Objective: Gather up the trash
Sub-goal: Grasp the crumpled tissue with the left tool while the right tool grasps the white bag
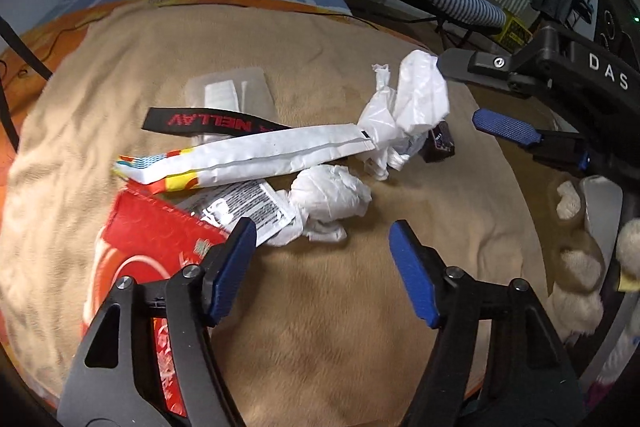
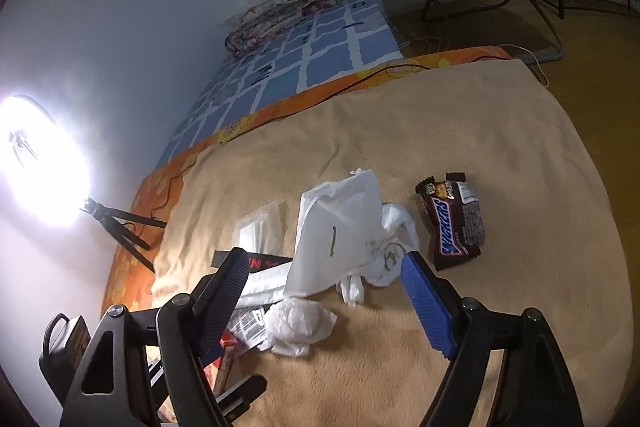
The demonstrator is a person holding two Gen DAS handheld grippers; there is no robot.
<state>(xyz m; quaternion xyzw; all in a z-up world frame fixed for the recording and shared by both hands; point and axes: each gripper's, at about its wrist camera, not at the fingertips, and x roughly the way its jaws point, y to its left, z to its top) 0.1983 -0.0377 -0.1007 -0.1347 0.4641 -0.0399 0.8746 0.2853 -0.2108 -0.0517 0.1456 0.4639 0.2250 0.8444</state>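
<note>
Trash lies in a loose heap near the middle of a tan blanket [image 2: 500, 155] spread over a bed. A white bag [image 2: 340, 223] sits on top, a crumpled tissue [image 1: 330, 197] just below it, a long white wrapper [image 1: 280, 151] across a black strip [image 1: 200, 121], and a red packet [image 1: 156, 239] toward the left edge. A Snickers wrapper [image 2: 452, 223] lies just beside the bag, toward the right edge. The left gripper [image 1: 322, 267] hovers above the tissue with fingers [image 1: 412, 275] spread, pinching nothing. The right gripper [image 2: 320, 307] hangs over the bag and tissue, fingers [image 2: 428, 303] spread too, nothing between them.
</note>
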